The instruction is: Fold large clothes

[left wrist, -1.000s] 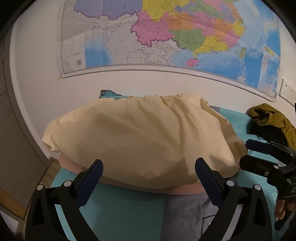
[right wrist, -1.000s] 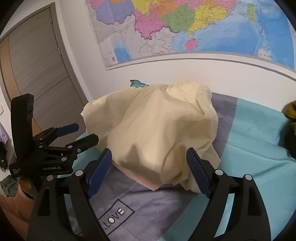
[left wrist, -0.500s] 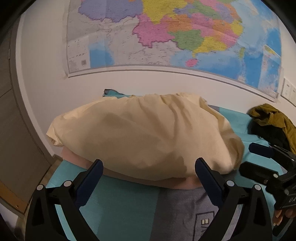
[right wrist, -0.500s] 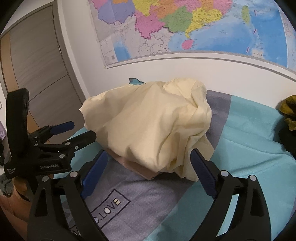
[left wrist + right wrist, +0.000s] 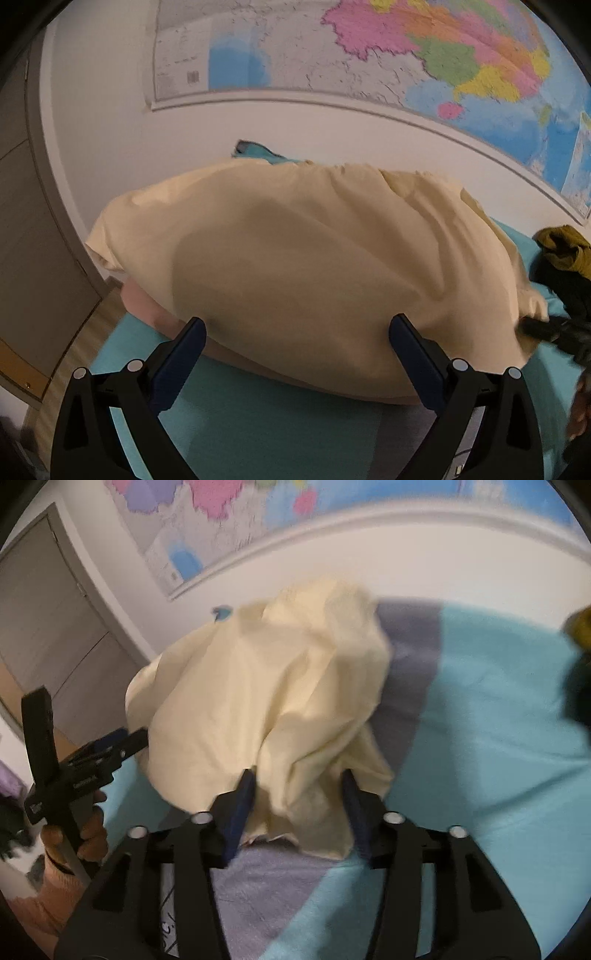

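The pale-yellow crumpled cotton garment is lying bunched in a loose mound on the teal-and-grey bedspread, over a pinkish layer showing at its lower edge, near the wall under the large coloured wall map.

The left gripper is sitting with its jaws spread wide and nothing between them; the mound's near hem is lying just ahead of the blue pads. In the right wrist view that gripper is appearing at 9 o'clock, beside the cloth.

The right gripper is straddling a hanging flap of the yellow fabric at 6 o'clock; its jaws are partly drawn in but not visibly pinching, and the frame is blurring there.

Risks, as judged:
- The right jaws are likely bracketing several layers, so a close here could seize a wad rather than one hem, giving a lopsided fold.
- The pinkish underlayer could be getting caught along with the yellow cloth.
- With corners hidden in the bunch, lifting could drag the whole mound rather than spreading it.
- The olive-and-black clothes pile at 3 o'clock is lying near enough to snag.
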`<move>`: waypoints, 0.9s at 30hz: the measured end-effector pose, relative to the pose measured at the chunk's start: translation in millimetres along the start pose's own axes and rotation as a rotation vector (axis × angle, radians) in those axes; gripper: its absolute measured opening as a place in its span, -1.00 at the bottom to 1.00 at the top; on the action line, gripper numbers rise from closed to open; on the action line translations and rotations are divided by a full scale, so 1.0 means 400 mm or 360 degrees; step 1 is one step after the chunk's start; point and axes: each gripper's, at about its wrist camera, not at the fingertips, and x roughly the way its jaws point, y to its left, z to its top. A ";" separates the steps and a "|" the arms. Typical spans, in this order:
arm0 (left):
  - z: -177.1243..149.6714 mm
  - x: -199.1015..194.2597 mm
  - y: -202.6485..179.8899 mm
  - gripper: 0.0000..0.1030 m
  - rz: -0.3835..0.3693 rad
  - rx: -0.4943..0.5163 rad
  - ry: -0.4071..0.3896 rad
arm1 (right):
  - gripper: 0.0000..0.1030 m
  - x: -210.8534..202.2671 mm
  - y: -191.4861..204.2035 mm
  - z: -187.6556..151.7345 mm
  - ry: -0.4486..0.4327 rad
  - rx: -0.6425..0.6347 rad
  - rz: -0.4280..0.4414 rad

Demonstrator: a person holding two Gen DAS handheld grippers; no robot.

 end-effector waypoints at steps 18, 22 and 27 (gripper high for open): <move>0.117 0.122 0.147 0.84 0.0196 0.0045 -0.0019 | 0.25 0.089 0.004 0.046 0.0039 0.0032 0.0091; 0.102 0.066 0.119 0.84 0.0173 0.0093 -0.0109 | 0.27 0.015 0.052 0.029 -0.0064 -0.0075 0.0088; 0.074 0.006 0.061 0.84 0.0134 0.0188 -0.0204 | 0.27 -0.021 0.114 -0.014 -0.0082 -0.0224 0.0098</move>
